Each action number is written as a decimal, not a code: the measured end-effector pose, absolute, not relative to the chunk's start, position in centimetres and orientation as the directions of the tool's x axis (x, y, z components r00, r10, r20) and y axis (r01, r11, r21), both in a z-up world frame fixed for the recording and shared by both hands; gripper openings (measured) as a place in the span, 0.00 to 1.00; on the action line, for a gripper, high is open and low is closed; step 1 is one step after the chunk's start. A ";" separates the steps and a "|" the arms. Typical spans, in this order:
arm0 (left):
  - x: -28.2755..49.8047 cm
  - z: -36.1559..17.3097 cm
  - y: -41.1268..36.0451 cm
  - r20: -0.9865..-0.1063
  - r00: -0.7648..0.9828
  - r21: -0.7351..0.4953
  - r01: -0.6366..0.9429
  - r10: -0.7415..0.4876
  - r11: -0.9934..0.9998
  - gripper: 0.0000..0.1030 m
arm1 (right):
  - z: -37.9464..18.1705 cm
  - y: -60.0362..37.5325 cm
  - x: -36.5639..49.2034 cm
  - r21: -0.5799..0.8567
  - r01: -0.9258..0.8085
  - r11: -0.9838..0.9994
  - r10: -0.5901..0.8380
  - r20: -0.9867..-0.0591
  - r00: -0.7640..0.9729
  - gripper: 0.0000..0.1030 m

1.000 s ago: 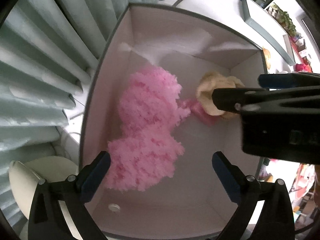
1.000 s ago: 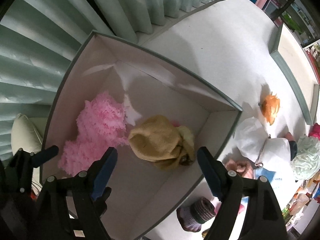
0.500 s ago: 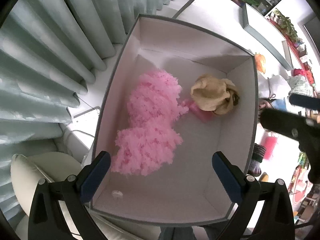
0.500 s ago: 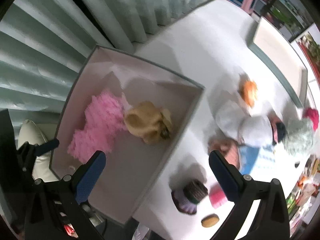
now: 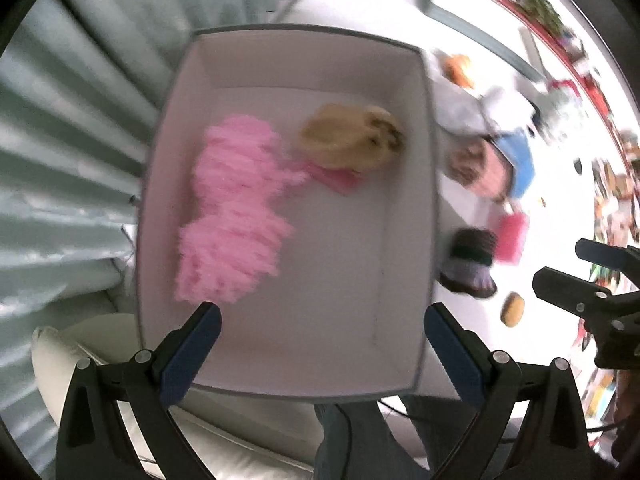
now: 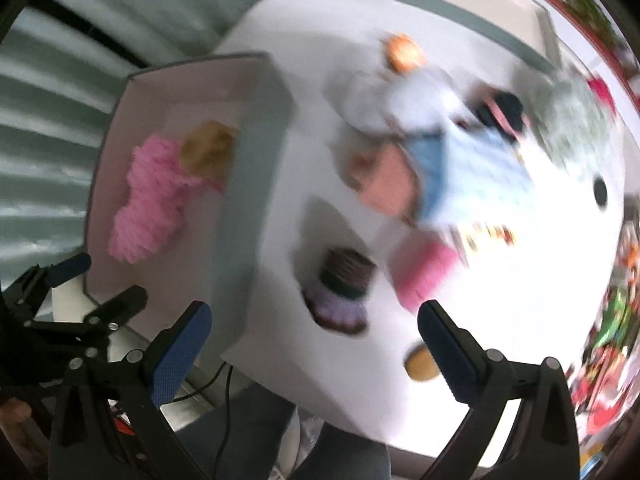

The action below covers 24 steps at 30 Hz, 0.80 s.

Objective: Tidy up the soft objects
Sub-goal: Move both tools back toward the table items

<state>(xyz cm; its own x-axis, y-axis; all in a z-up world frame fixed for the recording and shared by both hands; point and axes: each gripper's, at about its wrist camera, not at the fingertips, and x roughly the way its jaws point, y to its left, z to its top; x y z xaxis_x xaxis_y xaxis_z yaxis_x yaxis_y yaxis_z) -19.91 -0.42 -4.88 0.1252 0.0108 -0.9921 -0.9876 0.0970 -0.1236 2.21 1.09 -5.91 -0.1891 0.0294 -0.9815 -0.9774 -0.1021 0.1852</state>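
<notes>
Blue-padded jaws gape wide on the right gripper (image 6: 314, 340), which has just been opening, nothing between them, hovering over the white table (image 6: 320, 184). Left gripper (image 5: 320, 344) is spread apart too, empty, hanging above the white box (image 5: 426, 160). Inside that box: two soft things, one fluffy pink piece (image 5: 236, 208) and one tan plush (image 5: 352, 140) just beside it. Out on the table, blurred: one dark knit hat with a purple brim (image 6: 340, 284), one pink item (image 6: 424, 272), one small tan round thing (image 6: 418, 364), one orange toy (image 6: 402, 54).
</notes>
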 end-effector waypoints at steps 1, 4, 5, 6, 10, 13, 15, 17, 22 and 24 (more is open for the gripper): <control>-18.9 -4.8 -0.7 -0.992 0.128 -0.126 -0.984 0.004 0.125 0.99 | -6.2 0.3 3.4 0.188 -0.979 -0.076 0.025 -0.981 -0.191 1.00; -16.5 -4.6 -1.2 -0.990 0.140 -0.141 -0.972 -0.015 0.188 0.99 | -7.3 -1.7 6.8 0.197 -0.980 0.012 0.013 -0.980 -0.197 1.00; -15.6 -4.5 -1.4 -0.989 0.144 -0.145 -0.967 -0.022 0.209 0.99 | -7.7 -2.3 7.9 0.199 -0.979 0.043 0.006 -0.980 -0.199 1.00; -15.1 -4.4 -1.5 -0.989 0.146 -0.149 -0.962 -0.027 0.227 0.99 | -8.2 -3.0 9.1 0.200 -0.977 0.079 0.000 -0.980 -0.201 1.00; -11.8 -4.1 -2.0 -0.987 0.151 -0.158 -0.937 -0.044 0.310 0.99 | -10.0 -5.6 13.9 0.202 -0.951 0.235 -0.028 -0.976 -0.214 1.00; -9.3 -4.3 -2.4 -0.988 0.144 -0.156 -0.919 -0.061 0.361 0.99 | -11.2 -7.3 16.6 0.206 -0.923 0.326 -0.044 -0.972 -0.233 1.00; -7.3 -4.7 -2.6 -0.990 0.126 -0.141 -0.907 -0.063 0.397 0.99 | -11.8 -8.3 17.8 0.211 -0.907 0.364 -0.051 -0.968 -0.245 1.00; -5.6 -5.2 -2.6 -0.991 0.114 -0.131 -0.897 -0.067 0.422 0.99 | -12.3 -9.0 18.6 0.206 -0.898 0.388 -0.058 -0.967 -0.247 1.00; -2.8 -6.8 -2.2 -0.994 0.076 -0.102 -0.903 -0.079 0.417 0.99 | -13.2 -10.5 20.2 0.185 -0.900 0.394 -0.080 -0.969 -0.234 1.00; -1.9 -7.6 -2.0 -0.997 0.046 -0.069 -0.908 -0.066 0.414 0.99 | -13.5 -10.8 20.3 0.169 -0.911 0.376 -0.086 -0.973 -0.216 1.00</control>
